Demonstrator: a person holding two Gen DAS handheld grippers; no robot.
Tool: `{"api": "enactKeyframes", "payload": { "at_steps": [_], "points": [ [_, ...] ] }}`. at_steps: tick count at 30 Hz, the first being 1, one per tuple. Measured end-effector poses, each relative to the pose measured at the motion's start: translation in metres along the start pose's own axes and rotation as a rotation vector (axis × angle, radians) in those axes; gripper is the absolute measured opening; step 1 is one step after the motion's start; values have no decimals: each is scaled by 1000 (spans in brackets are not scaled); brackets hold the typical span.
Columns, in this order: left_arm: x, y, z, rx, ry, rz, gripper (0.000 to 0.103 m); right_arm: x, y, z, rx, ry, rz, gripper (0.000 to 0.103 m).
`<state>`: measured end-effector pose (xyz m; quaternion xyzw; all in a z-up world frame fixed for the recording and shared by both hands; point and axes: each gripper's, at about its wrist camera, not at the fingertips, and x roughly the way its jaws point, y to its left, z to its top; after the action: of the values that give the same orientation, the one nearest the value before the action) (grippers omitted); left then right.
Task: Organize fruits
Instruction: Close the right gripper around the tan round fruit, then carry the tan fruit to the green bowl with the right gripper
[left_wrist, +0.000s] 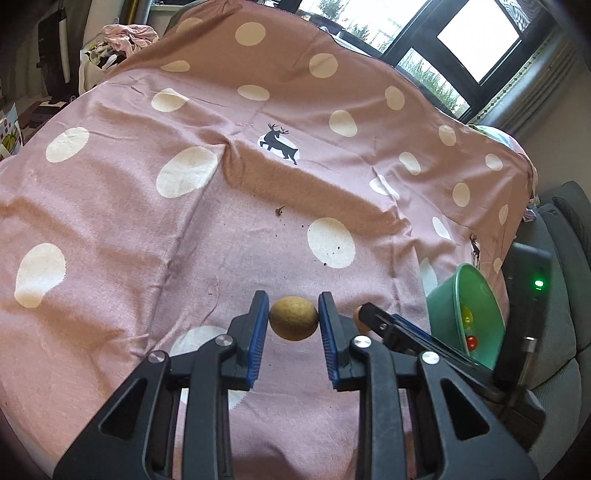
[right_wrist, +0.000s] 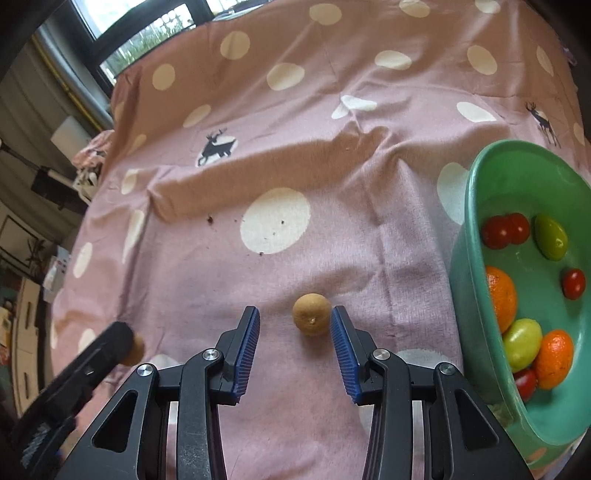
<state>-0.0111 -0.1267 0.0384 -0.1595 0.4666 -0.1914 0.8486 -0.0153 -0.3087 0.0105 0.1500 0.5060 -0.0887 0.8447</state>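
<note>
Brown round fruit (left_wrist: 293, 319) clamped between blue pads of left gripper (left_wrist: 293, 321), lifted above the pink dotted cloth (left_wrist: 221, 229). Second brown round fruit (right_wrist: 312, 314) lies on that cloth, between the spread fingers of right gripper (right_wrist: 295, 325); pads not touching it. Green plastic bowl (right_wrist: 480, 229) just right, holding cherry tomatoes (right_wrist: 506, 229), oranges (right_wrist: 500, 297), green fruits (right_wrist: 551, 237).

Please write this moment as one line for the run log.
left gripper: shut on brown fruit | right gripper: open, above second brown fruit on cloth | green bowl: holds fruits
</note>
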Motion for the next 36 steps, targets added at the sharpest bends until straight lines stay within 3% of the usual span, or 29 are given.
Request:
{"api": "enactKeyframes", "payload": {
  "at_steps": [8, 18, 28, 32, 36],
  "points": [
    [-7, -3, 0, 14, -23, -12, 27, 18, 3, 3, -32, 11, -83, 34],
    [-17, -15, -2, 49, -56, -39, 27, 16, 2, 2, -27, 4, -84, 29],
    [-35, -76, -8, 189, -162, -139, 27, -88, -31, -4, 53, -251, 66, 29],
    [-30, -113, -11, 269, -167, -189, 27, -118, -61, -5, 119, -342, 41, 29],
    [-17, -149, -17, 342, -169, -231, 27, -128, -93, -8, 210, -380, 0, 29]
  ]
}}
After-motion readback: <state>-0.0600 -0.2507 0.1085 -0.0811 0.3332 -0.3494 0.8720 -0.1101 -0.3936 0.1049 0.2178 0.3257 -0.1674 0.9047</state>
